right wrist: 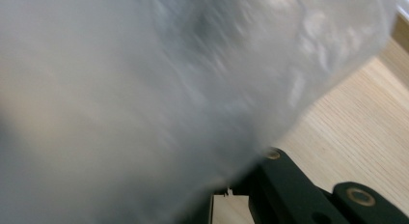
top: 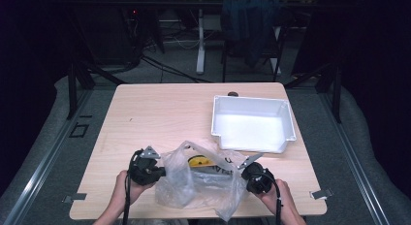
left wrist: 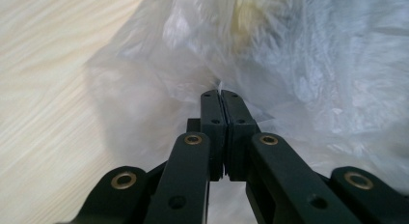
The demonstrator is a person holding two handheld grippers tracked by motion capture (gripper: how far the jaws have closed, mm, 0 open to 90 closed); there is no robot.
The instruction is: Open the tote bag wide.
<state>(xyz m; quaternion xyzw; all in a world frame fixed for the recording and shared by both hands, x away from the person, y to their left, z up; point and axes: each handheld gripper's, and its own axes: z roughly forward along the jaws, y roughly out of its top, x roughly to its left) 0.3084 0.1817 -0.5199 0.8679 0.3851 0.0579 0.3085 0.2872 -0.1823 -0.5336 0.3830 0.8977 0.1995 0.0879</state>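
Low in the high view's middle, a clear plastic bag (top: 198,184) lies on the table (top: 160,108), stretched between both grippers, probably to spread its mouth. Left gripper (left wrist: 223,94) has its jaws fully together, pinching a fold of film at their tips. Right gripper (top: 244,174) seems clamped on the bag's other edge, though film hides its tips. Something yellow (top: 197,162) sits inside
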